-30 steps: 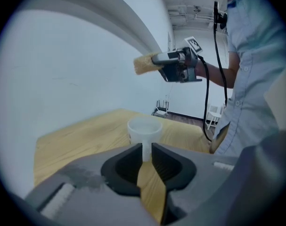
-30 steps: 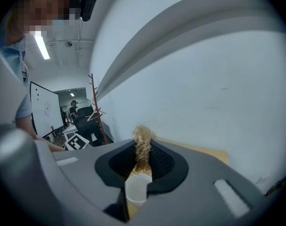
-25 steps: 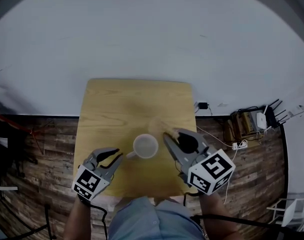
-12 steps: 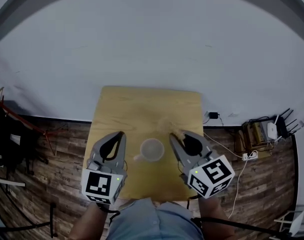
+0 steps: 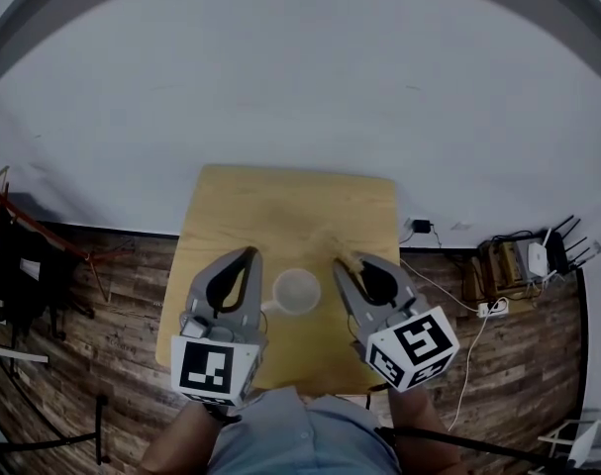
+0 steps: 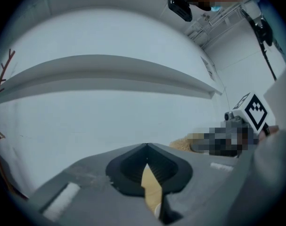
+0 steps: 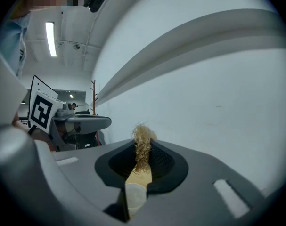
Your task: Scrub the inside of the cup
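The cup (image 5: 296, 290) stands upright on the wooden surface (image 5: 280, 201), mouth up and handle toward the left gripper (image 5: 247, 254). It sits between the two grippers, and neither is holding it.

- **Left gripper:** the jaws are pressed together with nothing pinched. Only a thin slit shows between them.
- **Right gripper (image 7: 143, 145):** the jaws are pinching a straw-coloured fibre scrubber (image 7: 142, 138), and its tuft projects past the tips.

The step in hand appears to be bringing the scrubber to the cup.

1. Spread the left jaws and pinch the handle or rim so that the cup cannot slide or tip.
2. Tilt the right gripper downward and centre the tuft over the mouth.
3. Lower the tuft without striking the rim.
4. Keep the pinch firm, as loose fibres can slip out.
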`<state>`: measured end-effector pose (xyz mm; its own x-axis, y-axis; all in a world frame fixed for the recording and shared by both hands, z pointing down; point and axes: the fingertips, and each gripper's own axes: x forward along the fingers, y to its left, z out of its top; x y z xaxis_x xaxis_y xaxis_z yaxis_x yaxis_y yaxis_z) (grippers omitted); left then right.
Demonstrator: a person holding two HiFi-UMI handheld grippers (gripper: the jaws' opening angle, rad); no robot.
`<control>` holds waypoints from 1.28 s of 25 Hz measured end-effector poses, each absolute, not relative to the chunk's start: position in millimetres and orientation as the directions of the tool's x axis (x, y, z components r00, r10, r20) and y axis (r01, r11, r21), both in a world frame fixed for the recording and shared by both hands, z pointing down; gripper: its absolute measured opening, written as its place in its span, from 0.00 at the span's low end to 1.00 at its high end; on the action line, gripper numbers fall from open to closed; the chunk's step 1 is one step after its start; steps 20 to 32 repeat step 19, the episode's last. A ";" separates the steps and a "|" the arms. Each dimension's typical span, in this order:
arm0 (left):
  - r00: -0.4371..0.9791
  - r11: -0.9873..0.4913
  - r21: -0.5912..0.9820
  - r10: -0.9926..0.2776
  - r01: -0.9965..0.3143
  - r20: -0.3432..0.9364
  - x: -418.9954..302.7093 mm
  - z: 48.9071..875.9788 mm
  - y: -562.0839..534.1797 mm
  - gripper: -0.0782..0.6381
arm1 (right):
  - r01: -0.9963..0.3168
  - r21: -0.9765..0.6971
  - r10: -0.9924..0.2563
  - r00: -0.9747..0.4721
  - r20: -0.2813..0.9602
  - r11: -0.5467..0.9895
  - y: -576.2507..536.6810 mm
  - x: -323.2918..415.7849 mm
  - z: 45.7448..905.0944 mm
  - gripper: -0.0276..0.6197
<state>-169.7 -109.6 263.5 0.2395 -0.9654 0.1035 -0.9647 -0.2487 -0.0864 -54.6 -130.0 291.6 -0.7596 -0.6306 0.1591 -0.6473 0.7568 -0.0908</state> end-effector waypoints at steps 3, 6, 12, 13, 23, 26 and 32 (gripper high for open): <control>0.240 -0.249 -0.095 -0.966 -0.964 0.099 -168.0 262.2 -109.9 0.14 | -0.646 -0.090 -0.629 -0.761 0.161 0.758 -130.1 -53.2 292.9 0.13; 0.244 -0.254 -0.112 -0.965 -0.961 0.094 -165.8 262.9 -111.7 0.14 | -0.644 -0.088 -0.626 -0.762 0.166 0.760 -132.3 -52.8 295.0 0.13; 0.242 -0.254 -0.110 -0.964 -0.961 0.114 -165.9 267.7 -114.3 0.14 | -0.639 -0.087 -0.621 -0.765 0.173 0.764 -135.7 -54.2 297.5 0.13; 0.243 -0.256 -0.112 -0.963 -0.960 0.118 -165.8 269.4 -114.9 0.14 | -0.639 -0.087 -0.620 -0.765 0.175 0.764 -136.4 -54.2 298.3 0.13; 0.244 -0.258 -0.104 -0.961 -0.961 0.130 -162.1 274.8 -119.3 0.14 | -0.637 -0.082 -0.616 -0.765 0.185 0.766 -141.3 -52.8 301.1 0.13; 0.244 -0.258 -0.104 -0.961 -0.961 0.130 -162.1 274.8 -119.3 0.14 | -0.637 -0.082 -0.616 -0.765 0.185 0.766 -141.3 -52.8 301.1 0.13; 0.244 -0.258 -0.104 -0.961 -0.961 0.130 -162.1 274.8 -119.3 0.14 | -0.637 -0.082 -0.616 -0.765 0.185 0.766 -141.3 -52.8 301.1 0.13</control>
